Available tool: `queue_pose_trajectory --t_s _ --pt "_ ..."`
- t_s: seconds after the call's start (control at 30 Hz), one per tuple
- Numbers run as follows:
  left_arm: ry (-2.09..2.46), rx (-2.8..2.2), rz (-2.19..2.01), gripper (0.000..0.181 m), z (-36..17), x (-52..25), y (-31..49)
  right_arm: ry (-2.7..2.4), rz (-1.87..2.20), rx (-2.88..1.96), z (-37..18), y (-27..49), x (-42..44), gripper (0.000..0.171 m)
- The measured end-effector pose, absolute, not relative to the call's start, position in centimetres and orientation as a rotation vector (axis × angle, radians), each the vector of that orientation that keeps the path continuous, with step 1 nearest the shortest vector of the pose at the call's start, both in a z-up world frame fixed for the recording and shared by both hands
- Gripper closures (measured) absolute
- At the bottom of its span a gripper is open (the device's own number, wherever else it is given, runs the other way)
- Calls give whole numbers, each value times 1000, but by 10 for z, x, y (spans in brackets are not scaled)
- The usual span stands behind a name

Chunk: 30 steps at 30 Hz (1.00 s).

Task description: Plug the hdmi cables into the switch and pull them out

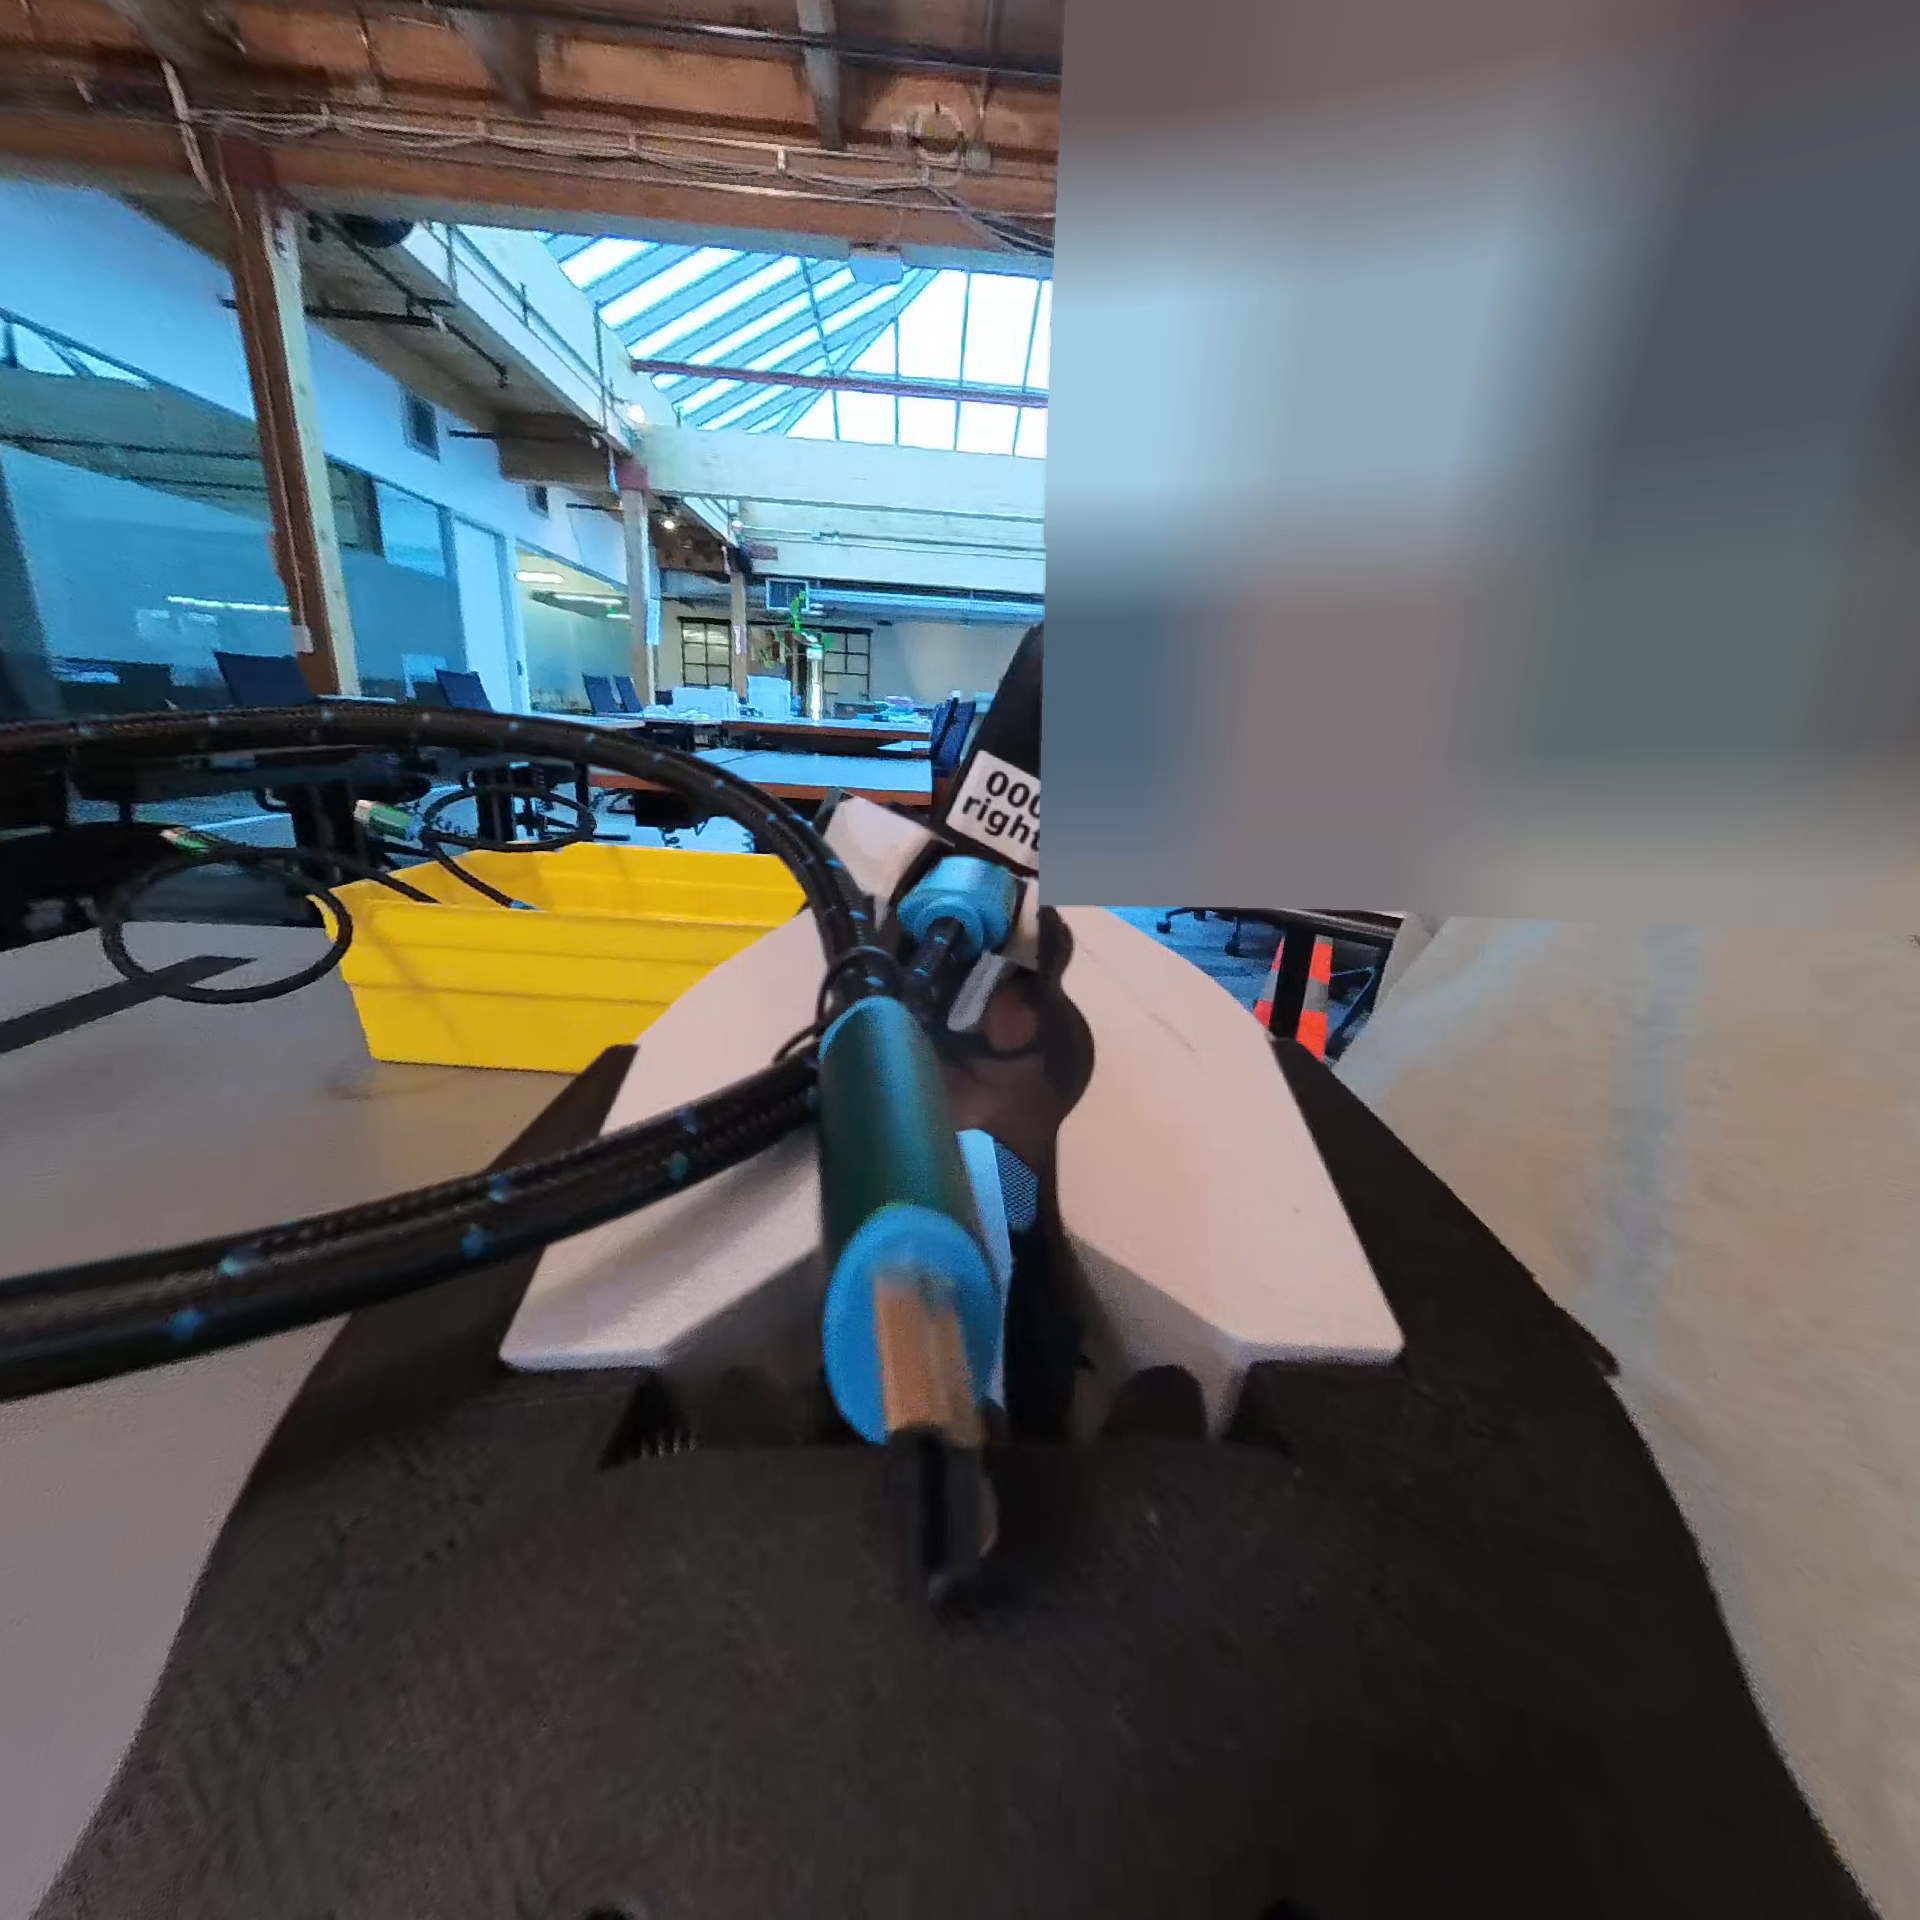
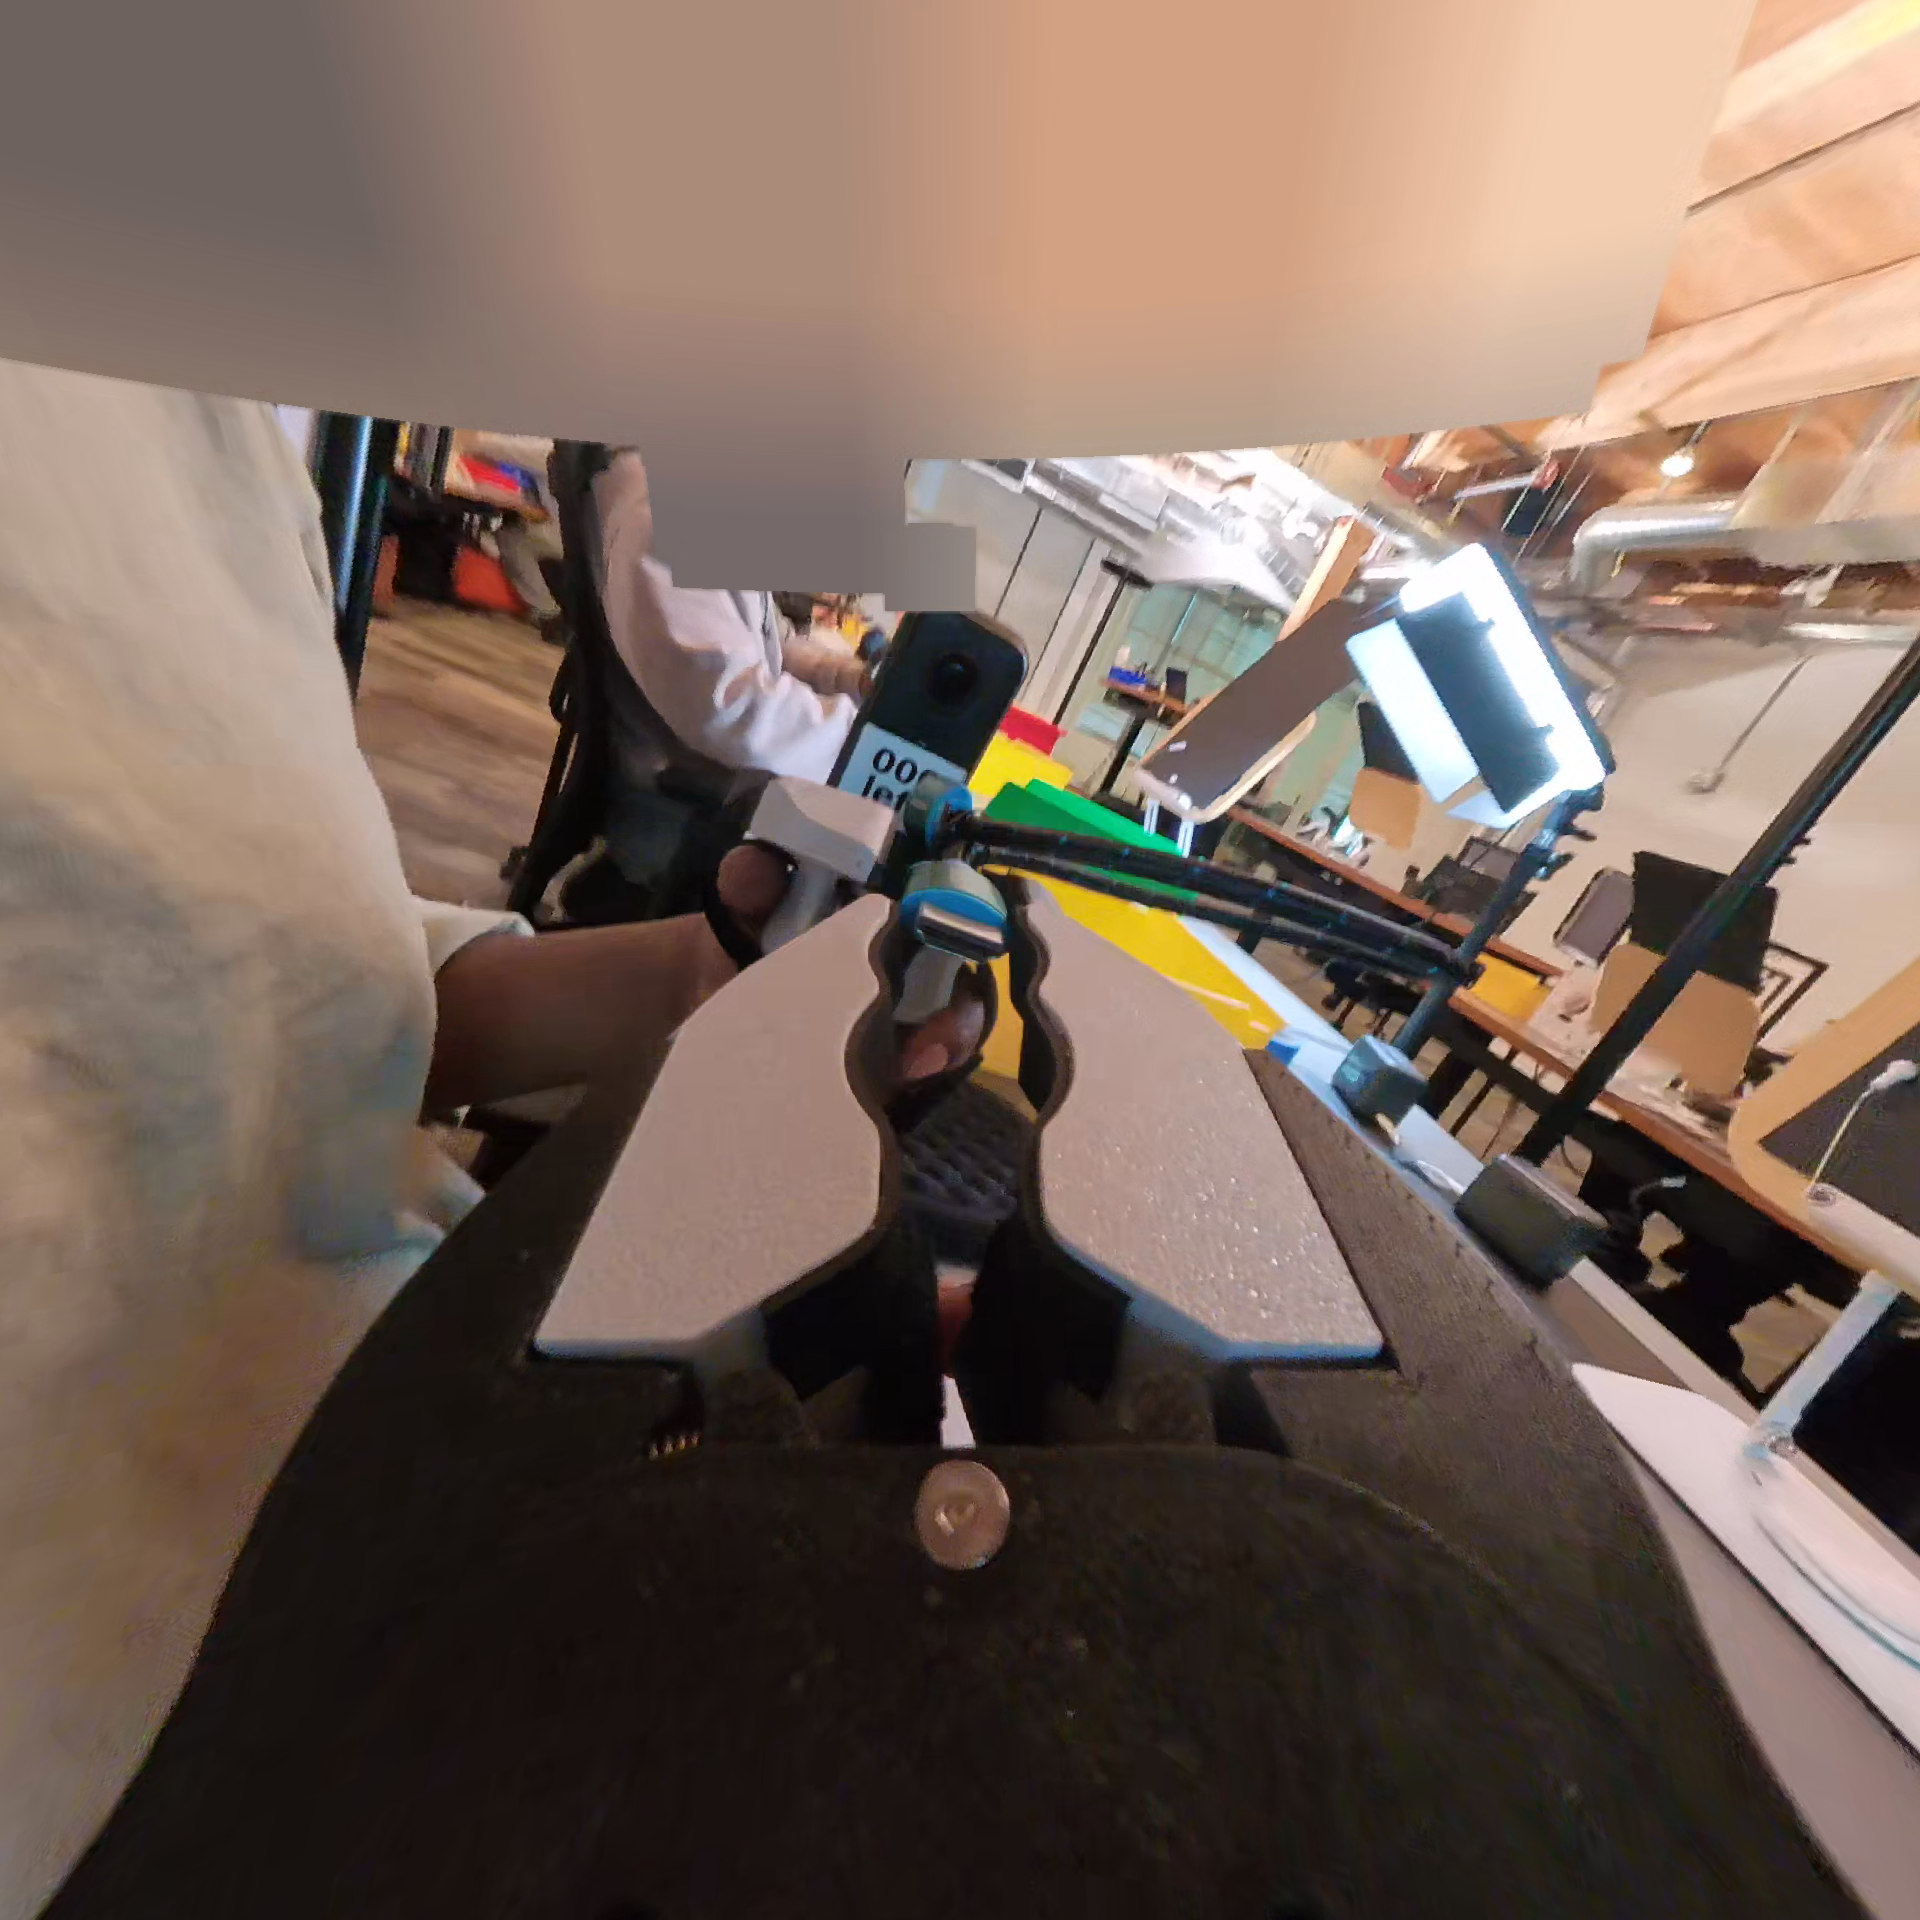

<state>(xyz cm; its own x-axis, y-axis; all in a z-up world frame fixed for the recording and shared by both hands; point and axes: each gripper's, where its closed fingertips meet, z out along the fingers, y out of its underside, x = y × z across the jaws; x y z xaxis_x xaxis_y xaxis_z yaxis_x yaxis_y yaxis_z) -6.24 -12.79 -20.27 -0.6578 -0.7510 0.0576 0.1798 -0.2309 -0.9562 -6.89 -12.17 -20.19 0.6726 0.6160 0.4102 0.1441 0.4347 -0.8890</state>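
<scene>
**Both plugs in hand, no switch in sight: slip and snag risk**

The left gripper (image 1: 966,966) was closed narrow along a green-bodied connector (image 1: 899,1122), whose gold plug end pointed back at the wrist camera. The right gripper (image 2: 954,920) appeared pinched at its tips on a grey-bodied connector (image 2: 951,935), metal end likewise facing its camera. Both were held up off the table (image 1: 156,1122), the two grippers nose to nose. The switch showed in neither view.

Risks, as judged:
- Both plugs faced backwards, so each would need turning before insertion. Regripping in mid-air could drop one.
- The right gripper's hold was at the very fingertips, so a tug from the stiff braided cable (image 1: 436,1216) could twist the plug out.
- The cable looped wide to the left, near the yellow bin (image 1: 561,956), and a fast swing might snag or drag it.

Writing: a white sticker with black print sat on each gripper's camera body, the right one's sticker (image 1: 1003,810) partly cut off. It was not transcribed. No brand was legible.
</scene>
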Motion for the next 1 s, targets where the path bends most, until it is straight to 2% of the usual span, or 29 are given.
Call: queue_pose_trajectory --t_s 0.13,0.57,1.0 --pt "1379 -692 -1953 160 -201 -63 -127 -839 330 -1143 -206 -121 -69 152" --pt "1532 -665 -1811 158 -213 -68 -130 -896 300 -1168 -212 -122 -74 153" --pt "1468 -642 -1727 159 -211 -64 -123 -856 275 -1203 -211 -117 -69 152"
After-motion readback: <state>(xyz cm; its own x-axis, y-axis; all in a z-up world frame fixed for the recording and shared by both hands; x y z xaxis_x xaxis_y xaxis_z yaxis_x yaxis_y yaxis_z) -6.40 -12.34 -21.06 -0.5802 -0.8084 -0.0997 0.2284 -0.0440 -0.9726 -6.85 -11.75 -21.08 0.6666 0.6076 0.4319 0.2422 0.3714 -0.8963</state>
